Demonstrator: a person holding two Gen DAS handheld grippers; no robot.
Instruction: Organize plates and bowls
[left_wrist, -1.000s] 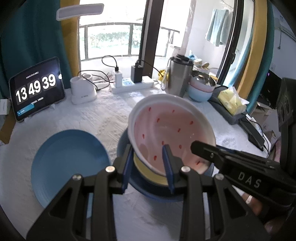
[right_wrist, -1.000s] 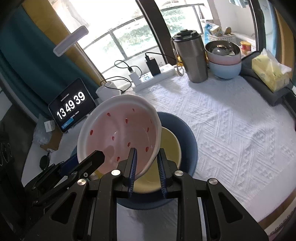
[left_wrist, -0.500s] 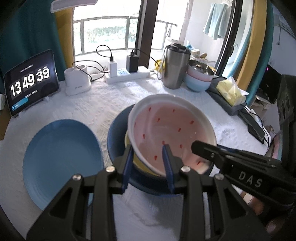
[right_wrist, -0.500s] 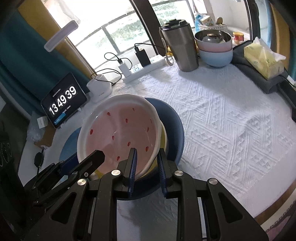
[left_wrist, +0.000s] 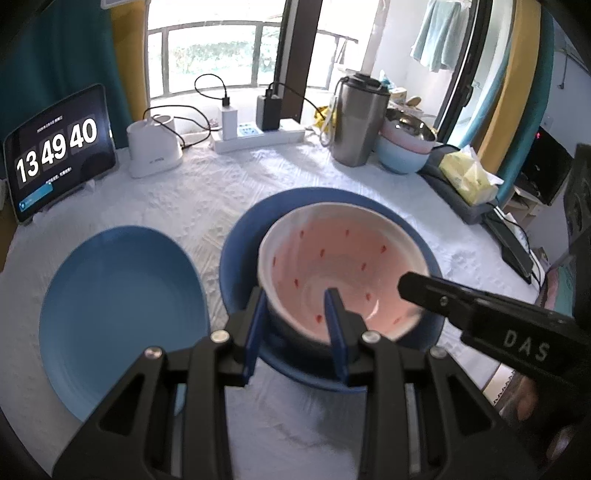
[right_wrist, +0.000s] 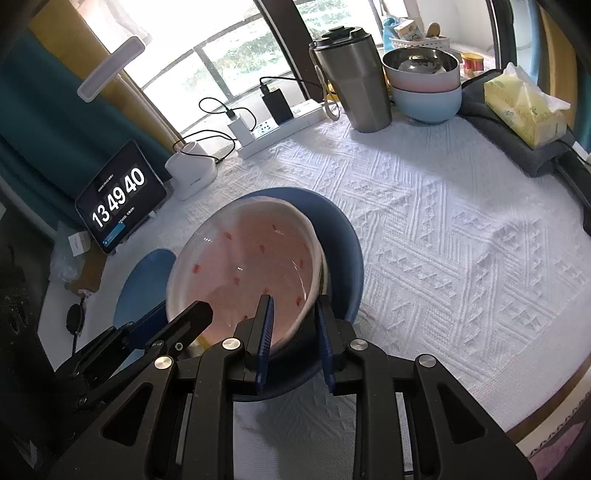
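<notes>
A pink bowl with red spots (left_wrist: 340, 266) (right_wrist: 251, 266) rests level, nested over a yellow bowl whose edge (right_wrist: 324, 275) peeks out, on a dark blue plate (left_wrist: 243, 236) (right_wrist: 343, 236). My left gripper (left_wrist: 295, 325) straddles the pink bowl's near rim, one finger inside and one outside, jaws spread wider than the rim. My right gripper (right_wrist: 293, 328) straddles the opposite rim the same way. A light blue plate (left_wrist: 118, 302) (right_wrist: 144, 277) lies flat to the left.
At the back stand a tablet clock (left_wrist: 55, 151), a white charger base (left_wrist: 153, 147), a power strip (left_wrist: 258, 134), a steel tumbler (left_wrist: 360, 118), stacked pink and blue bowls (left_wrist: 404, 147) and a yellow tissue pack (left_wrist: 469, 177). The table edge is at the right (right_wrist: 554, 406).
The tilted pink bowl has come down level into the yellow bowl on the dark blue plate. Both grippers' jaws have spread wider at its rim.
</notes>
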